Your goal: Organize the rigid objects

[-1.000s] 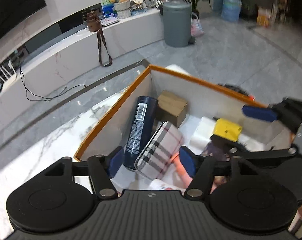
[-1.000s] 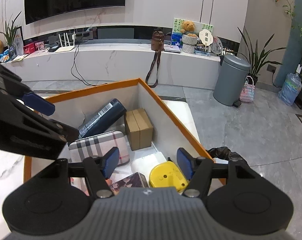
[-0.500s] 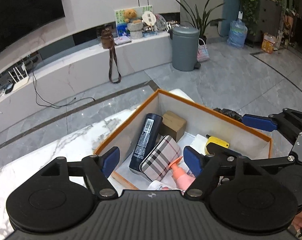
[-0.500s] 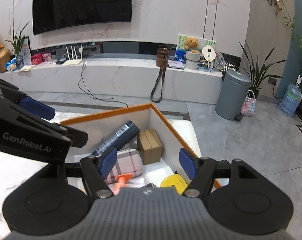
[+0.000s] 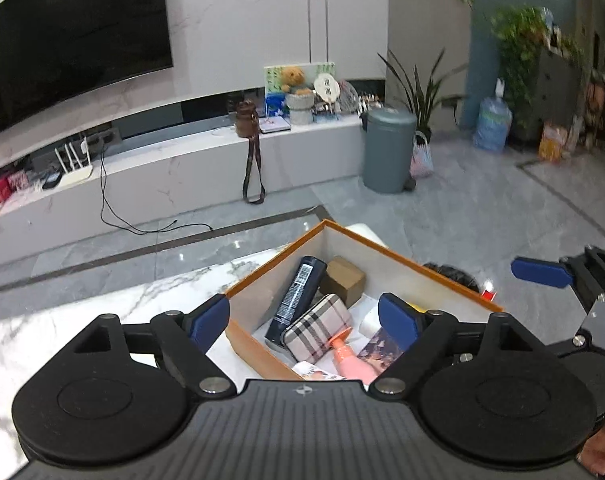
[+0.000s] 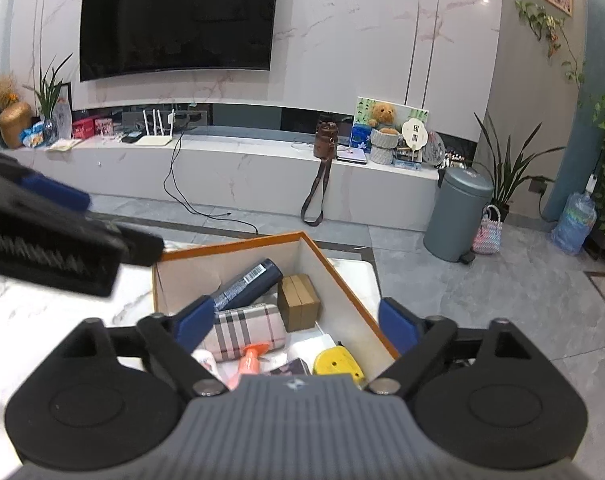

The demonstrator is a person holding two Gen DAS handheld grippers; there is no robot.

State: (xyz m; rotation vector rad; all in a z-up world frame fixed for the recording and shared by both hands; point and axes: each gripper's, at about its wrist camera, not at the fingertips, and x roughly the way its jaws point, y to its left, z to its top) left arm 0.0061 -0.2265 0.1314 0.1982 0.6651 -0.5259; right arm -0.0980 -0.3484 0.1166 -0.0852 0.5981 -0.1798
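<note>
Two grippers, left gripper (image 5: 304,322) and right gripper (image 6: 296,322), hang above an orange-rimmed box (image 6: 344,280), jaws just spread wide with nothing between them. Inside, a dark bottle (image 6: 246,284) leans lengthwise against the far wall, cap end raised toward the back corner, beside a plaid case (image 6: 246,330), brown carton (image 6: 300,302), pink bottle (image 6: 250,362) and yellow item (image 6: 338,362). Crowding is the likely risk: reaching in again could knock the propped bottle over.

Glossy marble tabletop (image 5: 102,304), matt cardboard box (image 6: 342,280), checked fabric pouch (image 6: 246,330)
</note>
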